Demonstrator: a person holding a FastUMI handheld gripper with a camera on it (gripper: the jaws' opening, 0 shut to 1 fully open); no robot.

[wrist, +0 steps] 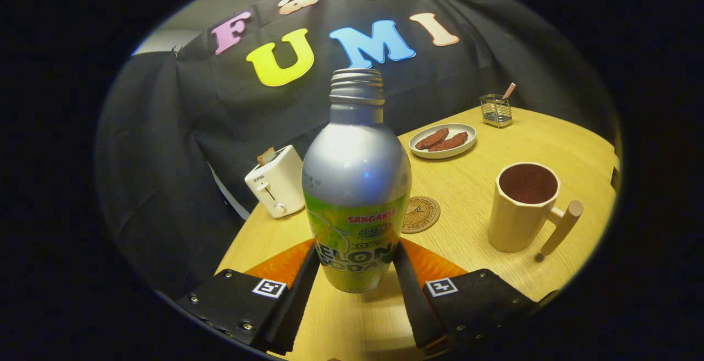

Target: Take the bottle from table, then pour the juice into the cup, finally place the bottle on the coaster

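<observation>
The gripper (356, 273) points forward and slightly down. Its two black fingers (300, 289) press against either side of a held object.

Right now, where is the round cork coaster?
The round cork coaster lies flat on the wooden table, just behind the silver-green bottle between the gripper fingers.

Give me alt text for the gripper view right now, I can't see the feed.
The fingers clamp an uncapped silver-and-green soda bottle, upright over the wooden table. Just behind it lies a round coaster, with a cream mug beside that. Beyond sit a toaster, a plate of brown snacks and a wire holder.
</observation>
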